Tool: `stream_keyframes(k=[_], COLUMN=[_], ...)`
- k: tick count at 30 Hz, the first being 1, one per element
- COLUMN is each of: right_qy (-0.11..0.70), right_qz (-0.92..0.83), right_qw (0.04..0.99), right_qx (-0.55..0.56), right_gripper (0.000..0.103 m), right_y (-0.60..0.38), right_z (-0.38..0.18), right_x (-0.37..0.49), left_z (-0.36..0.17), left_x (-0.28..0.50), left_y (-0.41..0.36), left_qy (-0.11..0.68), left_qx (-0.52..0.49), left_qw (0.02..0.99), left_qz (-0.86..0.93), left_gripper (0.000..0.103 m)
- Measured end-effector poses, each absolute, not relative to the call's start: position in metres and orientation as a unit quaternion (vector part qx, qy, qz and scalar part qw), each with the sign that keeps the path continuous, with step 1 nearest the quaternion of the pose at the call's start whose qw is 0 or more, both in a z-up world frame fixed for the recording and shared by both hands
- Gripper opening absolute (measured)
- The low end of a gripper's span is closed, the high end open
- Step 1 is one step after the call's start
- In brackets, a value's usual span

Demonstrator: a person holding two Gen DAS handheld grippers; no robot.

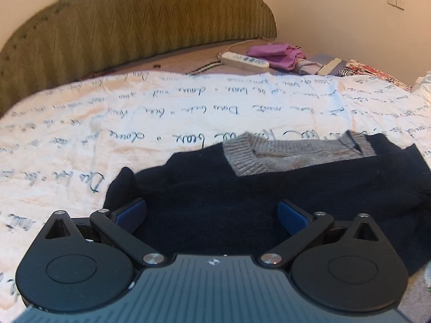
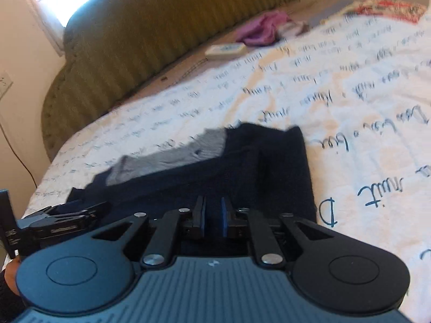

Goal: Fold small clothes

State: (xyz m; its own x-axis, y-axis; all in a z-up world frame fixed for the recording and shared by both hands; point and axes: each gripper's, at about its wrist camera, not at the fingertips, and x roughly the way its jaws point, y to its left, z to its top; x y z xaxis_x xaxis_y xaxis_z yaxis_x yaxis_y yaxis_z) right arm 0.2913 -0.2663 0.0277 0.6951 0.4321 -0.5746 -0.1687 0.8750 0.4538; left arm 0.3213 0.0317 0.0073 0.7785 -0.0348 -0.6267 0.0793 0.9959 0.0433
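The white bedspread (image 1: 188,113) is printed all over with dark handwritten script, upside down from both cameras and mostly unreadable, though "nuit" can be made out at the right of the right wrist view; a small emblem sits on each tool's ribbed grey body, too small to read. The dark navy sweater (image 1: 242,202) lies flat on the bed, its grey ribbed knit collar (image 1: 269,153) turned toward the olive-green headboard (image 1: 134,27), the fabric fuzzy and mostly smooth; one sleeve edge rises in a small peak at the garment's left side. The left tool (image 1: 211,212) hovers over the sweater's near part with its blue pads wide apart, gripping nothing; the right tool (image 2: 212,215) has its pads narrow, a thin gap between them, over the sweater's near edge, and whether cloth is pinched I cannot tell. Near the headboard lie a white power strip (image 1: 243,60) and a purple cloth (image 1: 274,53).
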Motion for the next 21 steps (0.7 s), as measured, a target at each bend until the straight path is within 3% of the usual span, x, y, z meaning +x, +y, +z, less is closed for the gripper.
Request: stream_keyframes(k=[4, 9, 10, 13, 21], right_qy=[0.382, 0.364, 0.359, 0.36, 0.361], right_qz=[0.139, 0.124, 0.127, 0.136, 0.115], right_qw=[0.904, 0.913, 0.916, 0.918, 0.925], right_qx=[0.129, 0.133, 0.125, 0.1, 0.034], right_gripper=[0.018, 0.023, 0.032, 0.079, 0.08], right_y=[-0.255, -0.254, -0.25, -0.239, -0.221], right_z=[0.022, 0.03, 0.033, 0.028, 0.013], right_x=[0.284, 0.254, 0.244, 0.213, 0.138], left_z=[0.021, 0.021, 0.021, 0.013, 0.006], left_x=[0.292, 0.247, 0.237, 0.208, 0.147], left_y=[0.019, 0.019, 0.022, 0.029, 0.027], left_qy=[0.33, 0.355, 0.36, 0.386, 0.393], left_qx=[0.04, 0.037, 0.025, -0.008, 0.009], left_qw=[0.943, 0.934, 0.932, 0.922, 0.919], left_qz=[-0.032, -0.013, -0.013, -0.011, -0.005], left_gripper=[0.103, 0.103, 0.103, 0.103, 0.103])
